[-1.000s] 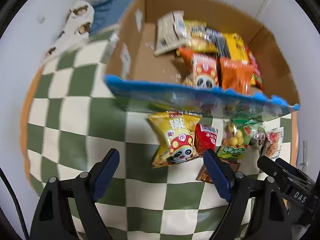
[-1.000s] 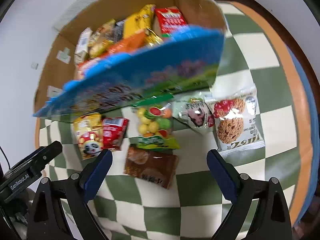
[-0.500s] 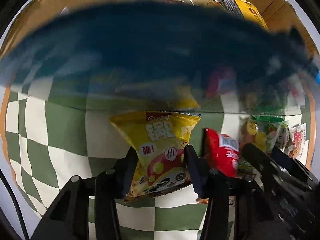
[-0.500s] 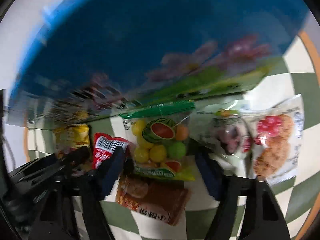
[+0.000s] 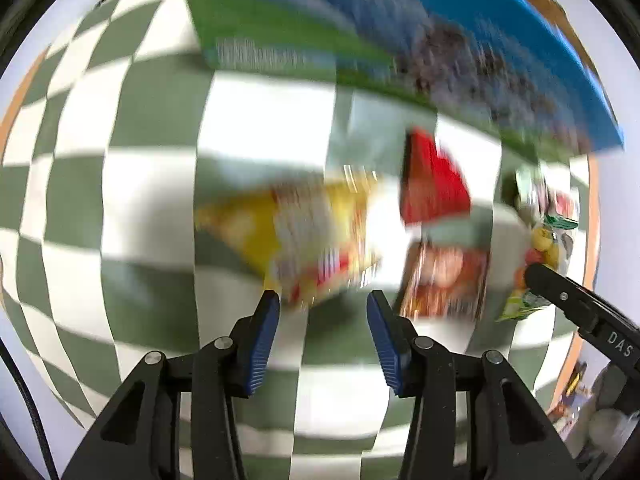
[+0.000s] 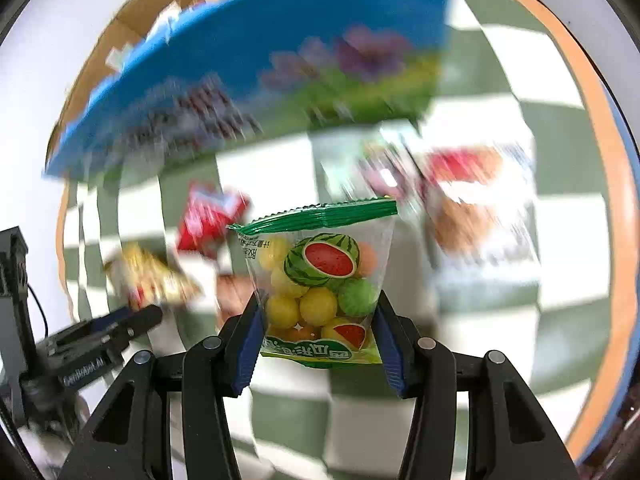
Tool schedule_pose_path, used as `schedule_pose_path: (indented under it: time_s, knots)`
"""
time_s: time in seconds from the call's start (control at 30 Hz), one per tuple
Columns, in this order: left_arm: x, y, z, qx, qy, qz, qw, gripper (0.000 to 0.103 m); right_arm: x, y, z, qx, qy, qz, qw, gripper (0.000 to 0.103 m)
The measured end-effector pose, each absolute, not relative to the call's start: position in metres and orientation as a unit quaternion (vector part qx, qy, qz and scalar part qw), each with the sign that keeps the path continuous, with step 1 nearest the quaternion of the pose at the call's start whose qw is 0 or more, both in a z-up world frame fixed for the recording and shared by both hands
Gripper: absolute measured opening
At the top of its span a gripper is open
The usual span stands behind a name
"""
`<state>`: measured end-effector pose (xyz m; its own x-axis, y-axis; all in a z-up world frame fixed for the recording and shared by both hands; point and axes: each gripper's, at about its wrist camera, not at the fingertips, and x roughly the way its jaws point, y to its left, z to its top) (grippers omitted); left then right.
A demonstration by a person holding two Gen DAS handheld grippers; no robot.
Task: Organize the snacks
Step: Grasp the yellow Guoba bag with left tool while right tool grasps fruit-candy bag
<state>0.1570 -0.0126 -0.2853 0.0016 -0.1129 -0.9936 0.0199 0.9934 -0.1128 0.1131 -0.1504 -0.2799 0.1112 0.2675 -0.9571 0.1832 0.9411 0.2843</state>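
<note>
Jaws of the right gripper [image 6: 318, 330] pinch the lower half of a clear fruit-candy bag with a green top seal and watermelon print [image 6: 320, 280], upright, its long axis running away from the jaws. Left gripper [image 5: 322, 330] jaws are spread and hold nothing; a blurred yellow foil snack bag [image 5: 304, 236] lies just beyond them on the green-and-white checkered bench [image 5: 152, 200], its long axis roughly left to right. Farther right lie a small red packet [image 5: 434, 180] and a brown packet [image 5: 448, 276]. Beyond everything stands the blue-fronted cardboard box [image 6: 256, 64]. The candy bag's next stop is probably that box, straight ahead and above the right jaws.
</note>
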Motion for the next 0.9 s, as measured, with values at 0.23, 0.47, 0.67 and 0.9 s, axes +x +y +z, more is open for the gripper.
schedule_pose_path:
  time_s: [0.23, 0.47, 0.67, 0.9]
  knots:
    - [0.125, -0.010, -0.332, -0.060, 0.744, -0.037, 0.665, 0.043, 0.059, -0.163, -0.327, 0.161, 0.728, 0.000, 0.667, 0.056]
    - [0.128, 0.023, -0.296, -0.205, 0.697, -0.016, 0.687, 0.063, 0.044, -0.168, -0.337, 0.203, 0.716, -0.017, 0.668, 0.075]
    - [0.191, 0.018, -0.291, -0.211, 0.676, 0.018, 0.705, 0.075, 0.052, -0.173, -0.333, 0.203, 0.709, -0.024, 0.675, 0.075]
    - [0.220, 0.007, -0.310, -0.135, 0.680, 0.031, 0.720, 0.051, 0.057, -0.150, -0.332, 0.169, 0.700, -0.036, 0.693, 0.063]
